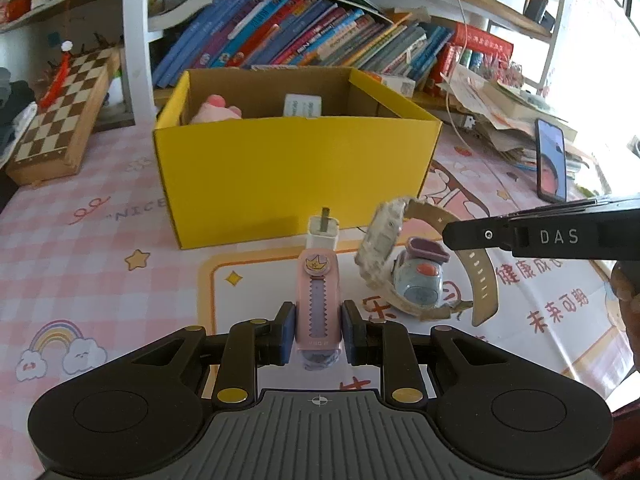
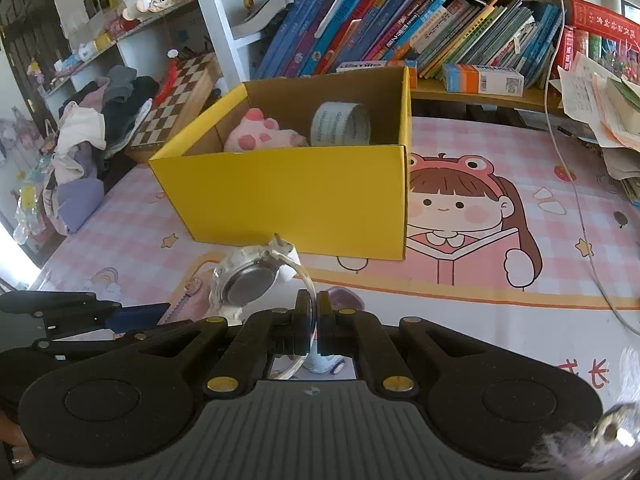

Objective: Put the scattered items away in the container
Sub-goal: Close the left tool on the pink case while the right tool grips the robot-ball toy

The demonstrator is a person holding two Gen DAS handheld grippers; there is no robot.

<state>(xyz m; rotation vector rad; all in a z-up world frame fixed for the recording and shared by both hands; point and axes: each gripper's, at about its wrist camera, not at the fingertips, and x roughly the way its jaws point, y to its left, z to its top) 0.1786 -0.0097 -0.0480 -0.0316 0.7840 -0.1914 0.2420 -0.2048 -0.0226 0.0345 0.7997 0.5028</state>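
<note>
Left tongs grasp pink utility knife, right tongs grasp watch; next I carry both to yellow box at 12 o'clock.

Daylight enters from my three o'clock, washing out that edge in both views. The yellow box throws a soft shadow toward me. Fisheye bending curves the bookshelf. A blurred, perhaps reflective, smear sits at five o'clock.
</note>
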